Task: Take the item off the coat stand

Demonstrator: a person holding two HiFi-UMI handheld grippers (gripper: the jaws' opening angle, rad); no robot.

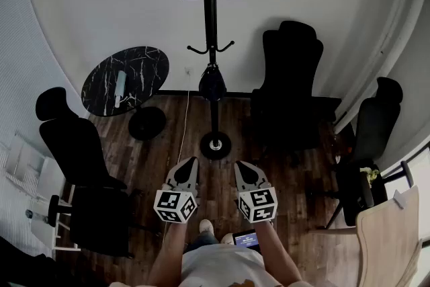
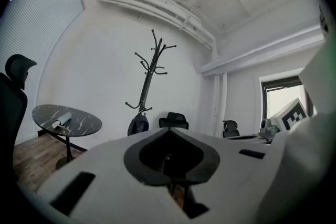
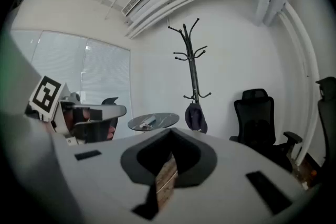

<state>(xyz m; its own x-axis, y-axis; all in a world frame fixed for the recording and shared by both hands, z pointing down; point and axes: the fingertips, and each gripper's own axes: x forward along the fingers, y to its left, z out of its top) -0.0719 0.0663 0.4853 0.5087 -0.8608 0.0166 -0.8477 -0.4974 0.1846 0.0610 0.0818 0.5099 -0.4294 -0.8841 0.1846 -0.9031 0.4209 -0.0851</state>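
A black coat stand (image 1: 211, 17) rises against the white wall, also in the left gripper view (image 2: 149, 76) and the right gripper view (image 3: 192, 60). A dark cap-like item (image 1: 212, 84) hangs from a low hook on it; it shows small in both gripper views (image 2: 138, 125) (image 3: 195, 116). My left gripper (image 1: 190, 163) and right gripper (image 1: 240, 166) are held side by side near my body, well short of the stand. Both are shut with nothing between their jaws.
A round black marble table (image 1: 125, 80) stands left of the stand with a light object on it. Black office chairs sit at the left (image 1: 77, 144), behind right (image 1: 290, 77) and far right (image 1: 373, 138). A wooden board (image 1: 390, 238) is at the lower right.
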